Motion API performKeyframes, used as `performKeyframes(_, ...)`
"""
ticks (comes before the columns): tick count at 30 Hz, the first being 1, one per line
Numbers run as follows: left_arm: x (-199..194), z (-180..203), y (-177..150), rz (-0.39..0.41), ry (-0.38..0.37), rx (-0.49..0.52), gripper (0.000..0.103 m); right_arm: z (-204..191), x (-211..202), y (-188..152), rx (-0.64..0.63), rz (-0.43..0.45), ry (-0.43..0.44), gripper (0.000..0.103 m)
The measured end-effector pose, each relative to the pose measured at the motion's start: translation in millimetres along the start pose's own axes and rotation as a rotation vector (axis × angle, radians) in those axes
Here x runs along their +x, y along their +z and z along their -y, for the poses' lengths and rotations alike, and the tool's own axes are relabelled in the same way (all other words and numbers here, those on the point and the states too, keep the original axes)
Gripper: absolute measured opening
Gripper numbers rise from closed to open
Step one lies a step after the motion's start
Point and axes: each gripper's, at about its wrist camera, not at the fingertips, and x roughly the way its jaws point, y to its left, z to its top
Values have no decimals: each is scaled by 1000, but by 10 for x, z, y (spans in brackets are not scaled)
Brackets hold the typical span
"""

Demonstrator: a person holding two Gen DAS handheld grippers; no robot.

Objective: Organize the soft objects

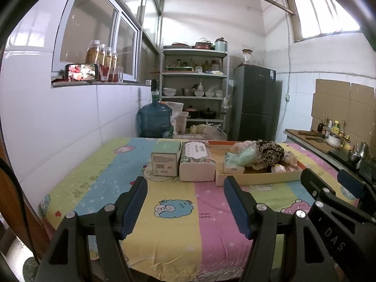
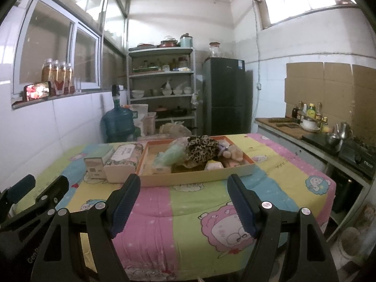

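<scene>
Both grippers wide open, empty, off the table. Soft pile (leopard cloth (image 2: 202, 149), green bag (image 2: 170, 156), plush (image 2: 231, 152)) sits in the cardboard tray (image 2: 199, 176), long axis left-right. Tray is dead ahead of your right gripper (image 2: 184, 185), up-right of the left gripper (image 1: 185, 189). Right is nearer imo; lead w/ it.

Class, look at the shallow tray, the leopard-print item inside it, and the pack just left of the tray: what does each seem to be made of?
Tray: likely cardboard; matte tan walls, thin straight edges, orange inner rim.
Leopard-print item: soft fabric, seemingly; it bunches in loose folds, no shine.
Pack: probably paper tissues in thin printed plastic wrap; slightly glossy, rounded corners, though the wrap could be paper.
</scene>
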Motion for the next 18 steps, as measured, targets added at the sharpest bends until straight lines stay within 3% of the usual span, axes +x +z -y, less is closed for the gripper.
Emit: performKeyframes(18, -6, -4, -12, -1, 0, 1, 67, 10, 5, -1, 1, -1, 2, 78)
